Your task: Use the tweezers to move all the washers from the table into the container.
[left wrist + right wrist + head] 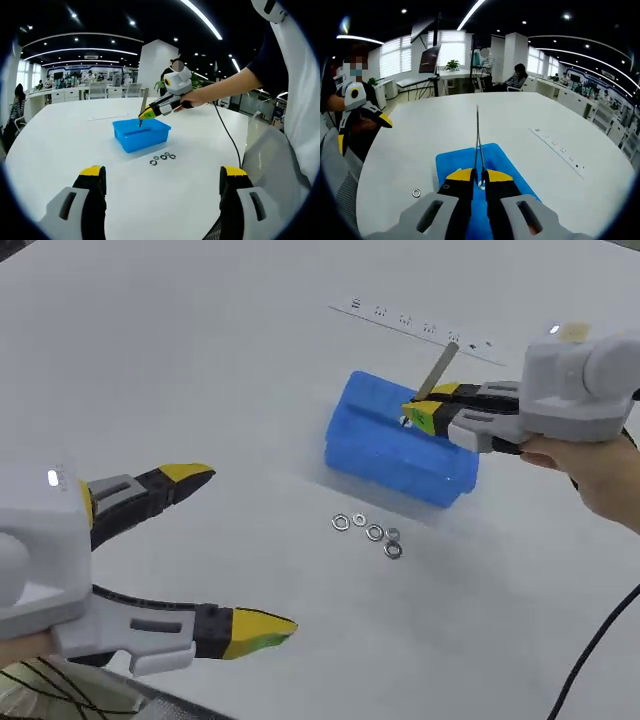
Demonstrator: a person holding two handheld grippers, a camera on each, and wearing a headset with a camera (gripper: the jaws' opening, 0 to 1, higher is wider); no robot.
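Note:
A blue container (395,455) (141,134) (492,157) sits mid-table. My right gripper (425,412) (148,114) (479,176) hovers over it, shut on thin metal tweezers (438,370) (143,102) (478,135). Their lower end dips toward the container's inside, and a small pale ring (405,421) shows at that tip. Several washers (372,532) (162,157) lie on the table just in front of the container. One washer (416,193) shows left of the container. My left gripper (235,552) (162,175) is open at the near left with nothing between its jaws.
A white power strip (420,328) (560,147) lies beyond the container. A black cable (600,640) trails off the right gripper. Bare white table (200,360) spreads around. Desks, chairs and people stand far behind.

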